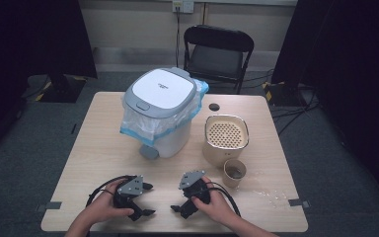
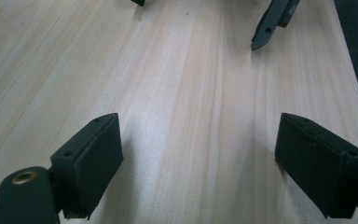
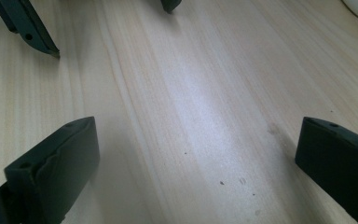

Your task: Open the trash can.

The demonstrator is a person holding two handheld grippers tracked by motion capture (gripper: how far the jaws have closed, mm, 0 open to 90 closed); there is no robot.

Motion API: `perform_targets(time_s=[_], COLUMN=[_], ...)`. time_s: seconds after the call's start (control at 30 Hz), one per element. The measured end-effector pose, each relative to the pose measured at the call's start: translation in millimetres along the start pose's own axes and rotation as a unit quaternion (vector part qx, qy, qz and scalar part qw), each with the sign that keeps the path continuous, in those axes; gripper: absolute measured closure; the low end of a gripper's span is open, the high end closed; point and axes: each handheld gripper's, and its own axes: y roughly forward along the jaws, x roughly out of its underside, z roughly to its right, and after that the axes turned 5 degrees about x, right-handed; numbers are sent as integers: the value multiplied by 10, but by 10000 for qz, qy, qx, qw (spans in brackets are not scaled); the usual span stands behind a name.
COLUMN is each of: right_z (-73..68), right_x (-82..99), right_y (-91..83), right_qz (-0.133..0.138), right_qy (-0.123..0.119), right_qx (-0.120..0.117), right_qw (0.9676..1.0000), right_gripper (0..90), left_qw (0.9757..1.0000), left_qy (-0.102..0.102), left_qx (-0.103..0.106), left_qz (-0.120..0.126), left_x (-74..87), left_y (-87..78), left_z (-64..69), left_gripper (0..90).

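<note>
Brown paper cup [image 1: 234, 172]: dark residue inside, upright, right near tabletop [image 1: 94, 148], beside beige strainer tub [image 1: 225, 137] | left hand-held gripper [image 1: 145, 199]: released, empty | right hand-held gripper [image 1: 176, 195]: released, empty, nearest cup

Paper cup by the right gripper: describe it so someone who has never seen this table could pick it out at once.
Start from the white lidded bin with the blue bag liner at the middle of the table. To its right stands a beige container with a perforated top; the paper cup sits just in front of that. It is the smallest vessel, brown and open-topped.

Paper cup [image 1: 235, 172] before strainer pot [image 1: 226, 137]
</note>
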Motion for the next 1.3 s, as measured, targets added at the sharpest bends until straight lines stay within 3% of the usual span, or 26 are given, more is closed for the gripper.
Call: perform_targets(time_s=[0.37, 0.5, 0.6, 0.7, 0.9, 1.17, 1.3], right_z=[1, 1, 0, 1, 0, 0, 0], right_x=[0, 0, 0, 0, 0, 0, 0], right_y=[0, 0, 0, 0, 0, 0, 0], right_qz=[4, 3, 4, 4, 3, 1, 2], right_qy=[-3, -2, -3, -3, -2, 3, 1], right_qx=[1, 0, 1, 0, 1, 2, 2], right_qw=[10000, 10000, 10000, 10000, 10000, 10000, 10000], right_gripper=[0, 0, 0, 0, 0, 0, 0], left_qw=[10000, 9998, 9991, 9988, 9975, 9948, 9945], left_qy=[2, -174, -353, -429, -692, -1000, -1024], left_qx=[32, 61, -38, -49, -153, -187, -208], left_qz=[-36, -8, -218, -247, 30, 47, 63], left_x=[-7, -5, -28, -43, -133, -247, -317], left_y=[12, -18, -76, -101, -227, -416, -511], left_z=[9, -6, -34, -45, -85, -122, -149], left_gripper=[108, 154, 161, 163, 165, 165, 165])
